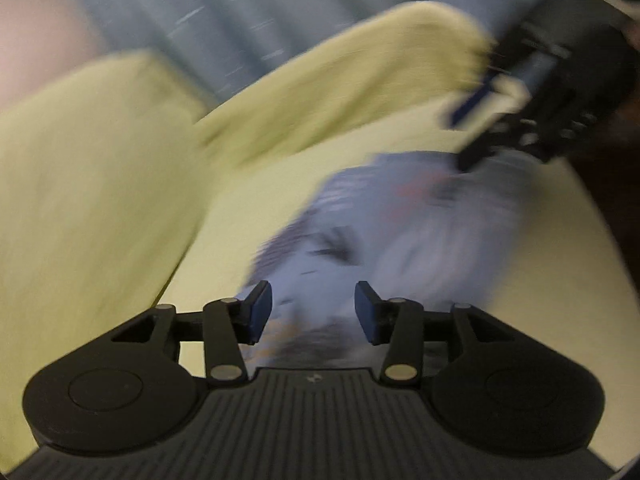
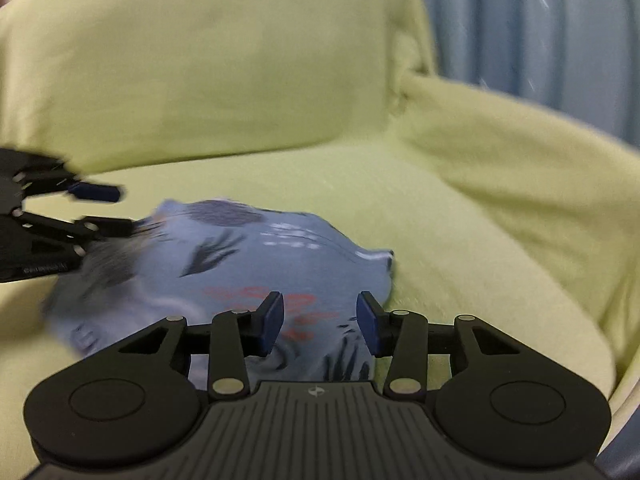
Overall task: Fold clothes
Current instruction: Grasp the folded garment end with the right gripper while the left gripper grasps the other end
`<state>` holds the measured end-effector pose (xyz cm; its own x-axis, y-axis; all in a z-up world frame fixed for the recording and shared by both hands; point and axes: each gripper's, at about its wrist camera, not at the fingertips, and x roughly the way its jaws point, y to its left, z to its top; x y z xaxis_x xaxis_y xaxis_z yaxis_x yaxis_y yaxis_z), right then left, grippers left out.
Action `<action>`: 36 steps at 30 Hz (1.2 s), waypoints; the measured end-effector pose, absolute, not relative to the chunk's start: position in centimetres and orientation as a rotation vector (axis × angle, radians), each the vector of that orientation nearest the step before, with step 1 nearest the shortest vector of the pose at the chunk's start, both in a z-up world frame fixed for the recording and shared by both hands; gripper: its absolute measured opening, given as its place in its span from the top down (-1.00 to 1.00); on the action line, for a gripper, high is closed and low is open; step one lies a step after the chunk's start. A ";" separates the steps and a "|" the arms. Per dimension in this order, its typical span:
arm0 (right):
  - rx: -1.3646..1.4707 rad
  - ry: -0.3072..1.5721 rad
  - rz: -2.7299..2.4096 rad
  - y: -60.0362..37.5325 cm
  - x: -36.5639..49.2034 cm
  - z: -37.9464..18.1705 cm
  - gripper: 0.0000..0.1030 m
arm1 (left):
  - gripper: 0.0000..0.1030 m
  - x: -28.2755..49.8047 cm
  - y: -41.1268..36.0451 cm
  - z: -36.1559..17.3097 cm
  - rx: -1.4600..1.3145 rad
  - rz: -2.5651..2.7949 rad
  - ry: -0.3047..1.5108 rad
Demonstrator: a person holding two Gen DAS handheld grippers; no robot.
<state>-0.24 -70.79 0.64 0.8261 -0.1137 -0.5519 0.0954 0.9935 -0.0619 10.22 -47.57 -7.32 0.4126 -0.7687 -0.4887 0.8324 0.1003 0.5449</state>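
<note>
On the couch [image 2: 460, 216]: crumpled blue garment [image 2: 256, 264].

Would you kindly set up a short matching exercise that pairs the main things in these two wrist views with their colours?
Things:
1. garment
2. sofa cover
3. curtain
4. right gripper pads

Colours:
a. pale blue-grey, vertical folds
b. dark blue
c. yellow-green
d. light blue with dark and red prints

Pairs: 1-d, 2-c, 3-a, 4-b
</note>
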 end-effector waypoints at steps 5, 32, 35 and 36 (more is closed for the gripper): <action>-0.436 0.584 0.004 -64.5 -4.4 0.2 0.15 | 0.14 5.7 -46.8 -9.2 1.102 -1.282 -0.020; -0.925 0.638 -0.077 -61.0 -2.3 -6.3 0.17 | 0.35 8.3 -49.1 -12.7 1.298 -1.022 -0.029; -0.899 0.642 -0.074 -61.1 -1.5 -6.6 0.45 | 0.50 8.2 -49.3 -12.6 1.291 -1.030 -0.001; -0.902 0.645 -0.070 -61.0 -1.4 -6.8 0.49 | 0.68 8.1 -49.3 -12.5 1.288 -1.042 0.015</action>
